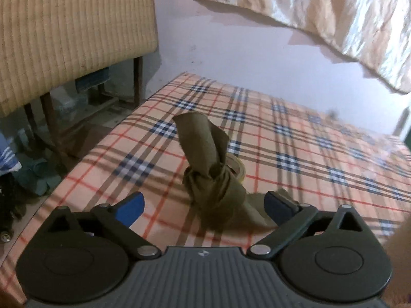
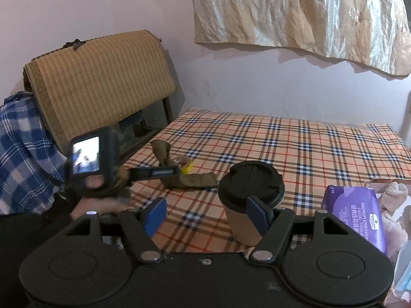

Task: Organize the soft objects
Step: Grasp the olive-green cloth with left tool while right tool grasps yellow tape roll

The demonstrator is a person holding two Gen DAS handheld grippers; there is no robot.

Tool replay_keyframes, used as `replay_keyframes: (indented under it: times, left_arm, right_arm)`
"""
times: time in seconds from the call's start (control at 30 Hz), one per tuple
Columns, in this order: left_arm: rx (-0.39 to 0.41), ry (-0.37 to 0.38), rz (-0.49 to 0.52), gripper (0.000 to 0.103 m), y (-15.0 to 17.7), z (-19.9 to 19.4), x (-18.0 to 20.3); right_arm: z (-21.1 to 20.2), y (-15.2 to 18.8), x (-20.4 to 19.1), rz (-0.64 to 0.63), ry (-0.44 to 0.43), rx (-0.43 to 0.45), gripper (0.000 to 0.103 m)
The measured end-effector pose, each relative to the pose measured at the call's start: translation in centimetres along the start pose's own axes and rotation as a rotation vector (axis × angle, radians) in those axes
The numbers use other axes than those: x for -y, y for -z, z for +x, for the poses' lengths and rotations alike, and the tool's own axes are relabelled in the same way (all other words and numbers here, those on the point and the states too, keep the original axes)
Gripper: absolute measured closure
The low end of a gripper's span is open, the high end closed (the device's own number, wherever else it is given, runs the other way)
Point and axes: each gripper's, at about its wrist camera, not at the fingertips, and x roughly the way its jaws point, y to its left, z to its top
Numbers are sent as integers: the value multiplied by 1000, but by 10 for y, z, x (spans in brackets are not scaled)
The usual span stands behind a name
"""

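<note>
A knotted olive-green cloth lies on the plaid-covered table, one end sticking up. My left gripper is open, its blue-padded fingers on either side of the cloth's near end, not closed on it. The cloth also shows in the right wrist view, with the left gripper's finger over it. My right gripper is open and empty above the table's near edge, a paper cup just beyond its right finger. A purple tissue pack lies at the right.
A yellow tape roll sits just behind the cloth. A brown paper cup with a black lid stands near the front. A chair with a woven mat stands left of the table. Pale soft items lie at the far right.
</note>
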Motion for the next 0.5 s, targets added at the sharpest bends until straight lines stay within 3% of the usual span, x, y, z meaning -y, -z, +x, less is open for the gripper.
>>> replay_keyframes:
  times: [0.13, 0.17, 0.2, 0.27, 0.37, 0.5]
  left_arm:
    - [-30, -22, 19, 5, -2, 23, 4]
    - [-47, -11, 28, 22, -1, 27, 2]
    - [-70, 2, 33, 46, 1, 29, -1]
    - [-58, -10, 56, 67, 4, 25, -7]
    - [-71, 50, 15, 70, 5, 13, -29]
    - [-48, 57, 43, 70, 7, -18, -51]
  right_arm:
    - [6, 1, 3, 6, 4, -11, 22]
    - [9, 1, 2, 5, 1, -16, 22]
    - [11, 1, 1, 1, -1, -19, 22]
    - [15, 0, -3, -8, -5, -23, 22]
    - [23, -3, -12, -14, -17, -24, 22]
    - [39, -12, -33, -34, -30, -14, 21]
